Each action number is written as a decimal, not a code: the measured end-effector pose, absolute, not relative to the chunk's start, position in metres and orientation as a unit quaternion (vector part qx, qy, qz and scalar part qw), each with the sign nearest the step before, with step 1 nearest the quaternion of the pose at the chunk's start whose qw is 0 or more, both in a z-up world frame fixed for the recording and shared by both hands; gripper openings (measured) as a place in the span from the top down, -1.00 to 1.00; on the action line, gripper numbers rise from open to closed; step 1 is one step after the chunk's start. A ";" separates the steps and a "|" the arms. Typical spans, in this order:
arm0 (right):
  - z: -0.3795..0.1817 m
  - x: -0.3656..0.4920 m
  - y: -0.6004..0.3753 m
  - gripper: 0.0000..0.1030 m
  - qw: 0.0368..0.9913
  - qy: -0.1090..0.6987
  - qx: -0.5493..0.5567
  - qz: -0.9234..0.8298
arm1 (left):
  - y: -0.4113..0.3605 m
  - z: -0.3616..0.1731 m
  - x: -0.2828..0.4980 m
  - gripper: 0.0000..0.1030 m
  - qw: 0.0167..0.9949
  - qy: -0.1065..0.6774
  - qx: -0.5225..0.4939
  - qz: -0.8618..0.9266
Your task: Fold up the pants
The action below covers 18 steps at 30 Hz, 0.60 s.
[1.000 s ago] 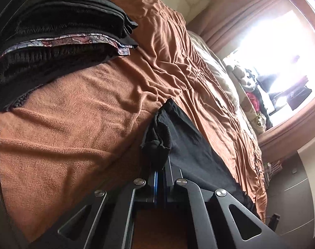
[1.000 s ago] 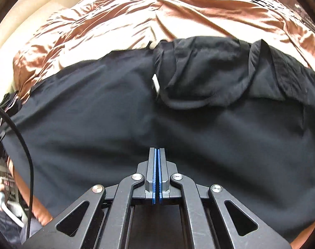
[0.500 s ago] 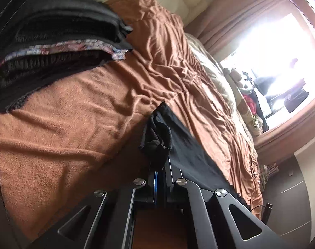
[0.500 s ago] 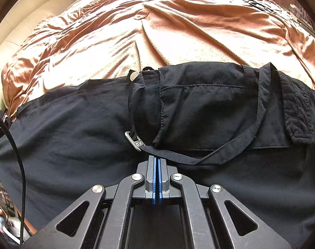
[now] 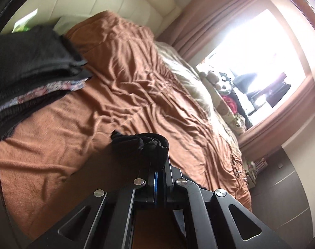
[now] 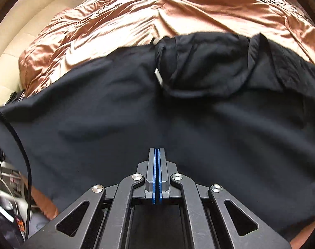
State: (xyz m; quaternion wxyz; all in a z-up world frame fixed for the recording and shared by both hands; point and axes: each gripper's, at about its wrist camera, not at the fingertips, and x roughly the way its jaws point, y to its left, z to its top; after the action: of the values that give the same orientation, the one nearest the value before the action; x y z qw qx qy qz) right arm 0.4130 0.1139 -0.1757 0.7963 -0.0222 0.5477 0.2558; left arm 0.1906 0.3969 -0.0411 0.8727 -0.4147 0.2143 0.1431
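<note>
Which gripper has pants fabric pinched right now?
The left gripper: bunched black pants sit clamped in it. The right gripper is shut on nothing.

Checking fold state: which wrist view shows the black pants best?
Right wrist: the pants spread across the frame over the brown bedspread, waistband and metal clasp visible. The left wrist view shows only a bunched wad of them at the left gripper.
</note>
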 end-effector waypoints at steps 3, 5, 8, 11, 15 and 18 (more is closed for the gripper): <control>-0.174 0.400 0.105 1.00 0.790 0.554 -0.020 0.264 | 0.388 -0.024 0.194 0.94 0.880 0.210 -0.406 0.134; -0.173 0.392 0.101 1.00 0.787 0.556 -0.016 0.269 | 0.383 -0.016 0.195 0.94 0.883 0.207 -0.402 0.129; -0.173 0.380 0.096 1.00 0.781 0.561 -0.010 0.275 | 0.374 0.003 0.200 0.94 0.890 0.201 -0.393 0.117; -0.173 0.366 0.091 1.00 0.777 0.562 -0.008 0.283 | 0.364 0.019 0.206 0.94 0.896 0.196 -0.384 0.105; -0.170 0.353 0.082 1.00 0.770 0.567 0.010 0.294 | 0.346 0.044 0.216 0.94 0.906 0.187 -0.369 0.086; -0.164 0.352 0.071 1.00 0.772 0.563 0.017 0.294 | 0.331 0.061 0.225 0.94 0.913 0.183 -0.357 0.072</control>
State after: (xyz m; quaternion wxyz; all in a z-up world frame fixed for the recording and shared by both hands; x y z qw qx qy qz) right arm 0.3517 0.0710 -0.1640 0.7719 0.0174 0.5632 0.2943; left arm 0.2249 0.3313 0.0612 0.9133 -0.3565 0.1832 0.0723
